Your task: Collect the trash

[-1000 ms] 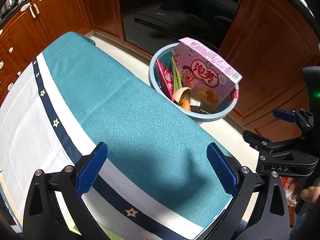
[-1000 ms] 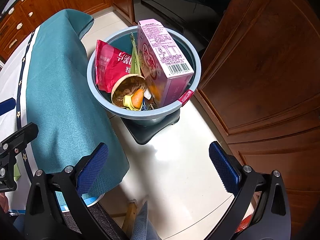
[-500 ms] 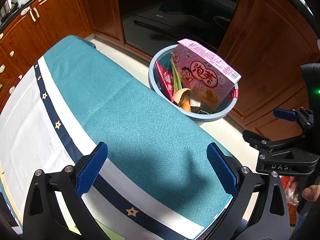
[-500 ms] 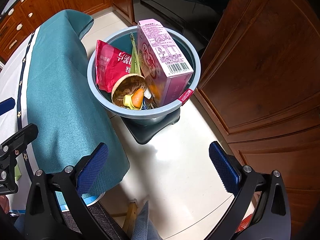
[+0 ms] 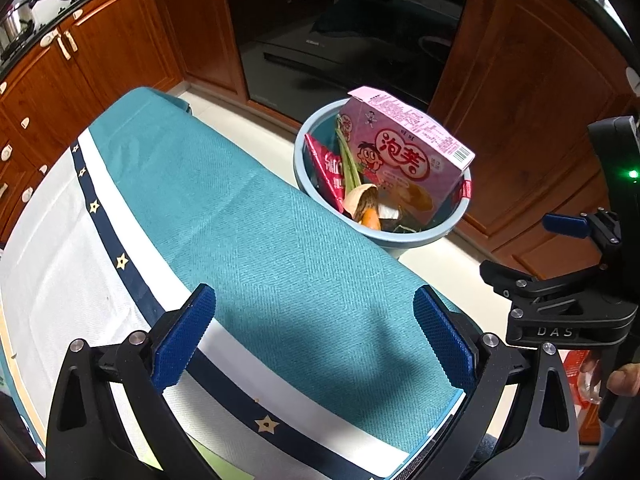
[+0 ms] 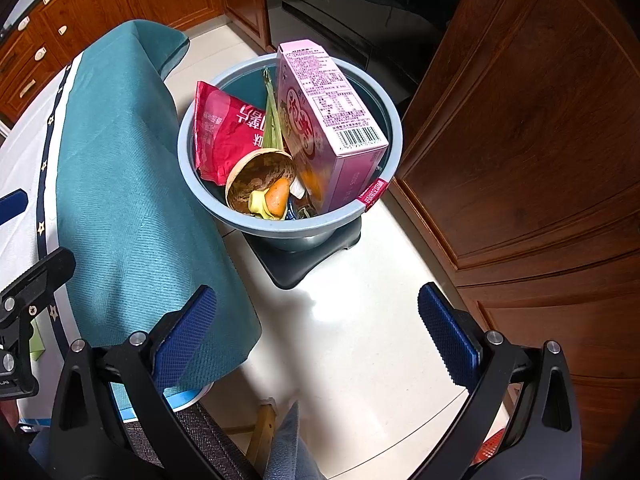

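Several pieces of trash fill the blue bin (image 6: 188, 160) on the floor beside the table (image 5: 248, 216): a pink carton (image 6: 328, 120) standing tilted, a red snack bag (image 6: 224, 136), green stalks (image 6: 272, 128), a brown shell (image 6: 260, 178) and an orange scrap (image 6: 278, 198). Left tongs (image 5: 314, 334) hang spread and empty over the teal cloth; right tongs (image 6: 316, 338), spread and empty, hang above the floor (image 6: 352, 312).

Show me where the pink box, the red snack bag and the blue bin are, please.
pink box (image 6: 336, 120), right wrist view, on its printed side panel.
red snack bag (image 6: 224, 136), right wrist view, on its crinkled face.
blue bin (image 5: 416, 236), left wrist view, on its near rim.
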{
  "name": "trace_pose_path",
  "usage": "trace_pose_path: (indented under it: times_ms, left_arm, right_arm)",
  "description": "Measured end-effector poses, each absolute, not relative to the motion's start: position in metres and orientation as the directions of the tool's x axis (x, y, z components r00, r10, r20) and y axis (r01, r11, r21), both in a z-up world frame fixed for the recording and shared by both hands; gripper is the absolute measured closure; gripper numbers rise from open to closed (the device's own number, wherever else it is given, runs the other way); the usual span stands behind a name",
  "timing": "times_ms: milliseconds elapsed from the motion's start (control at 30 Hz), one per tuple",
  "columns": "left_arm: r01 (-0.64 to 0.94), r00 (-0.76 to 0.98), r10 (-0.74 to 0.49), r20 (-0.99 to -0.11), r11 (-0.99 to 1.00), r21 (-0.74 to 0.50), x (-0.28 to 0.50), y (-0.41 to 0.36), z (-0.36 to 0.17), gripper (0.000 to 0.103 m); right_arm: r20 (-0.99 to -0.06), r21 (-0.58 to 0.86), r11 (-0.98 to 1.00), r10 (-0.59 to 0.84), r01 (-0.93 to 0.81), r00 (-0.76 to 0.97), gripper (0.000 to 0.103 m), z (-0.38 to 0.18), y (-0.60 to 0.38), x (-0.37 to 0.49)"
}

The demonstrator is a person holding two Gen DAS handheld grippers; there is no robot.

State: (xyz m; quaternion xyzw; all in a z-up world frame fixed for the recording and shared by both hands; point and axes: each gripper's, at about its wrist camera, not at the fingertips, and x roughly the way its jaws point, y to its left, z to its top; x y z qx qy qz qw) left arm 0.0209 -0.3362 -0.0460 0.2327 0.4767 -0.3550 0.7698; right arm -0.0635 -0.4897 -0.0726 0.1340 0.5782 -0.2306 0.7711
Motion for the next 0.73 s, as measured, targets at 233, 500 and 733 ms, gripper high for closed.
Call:
trace_pose_path:
  times_ms: [233, 500, 733]
  left_arm:
    - [0.775, 0.305, -0.331, -0.893, 0.631, 0.03, 0.019, -0.338, -0.04, 0.004]
    - [0.772, 0.326, -0.331, -0.885, 0.634, 0.047, 0.015, -0.338, -0.031, 0.004]
    - [0.76, 0.335, -0.321, -0.886, 0.647, 0.053, 0.015, -0.334, -0.028, 0.004]
  right_arm:
    - [-0.951, -0.062, 0.856, -0.207, 0.513, 0.23, 0.006, -0.068, -0.489, -0.065]
    - [-0.946, -0.068, 0.853, -0.22, 0.518, 0.239, 0.006, -0.061, -0.489, -0.072]
    - [-0.941, -0.075, 0.852, -0.233, 0.518, 0.246, 0.006, -0.055, -0.486, -0.076]
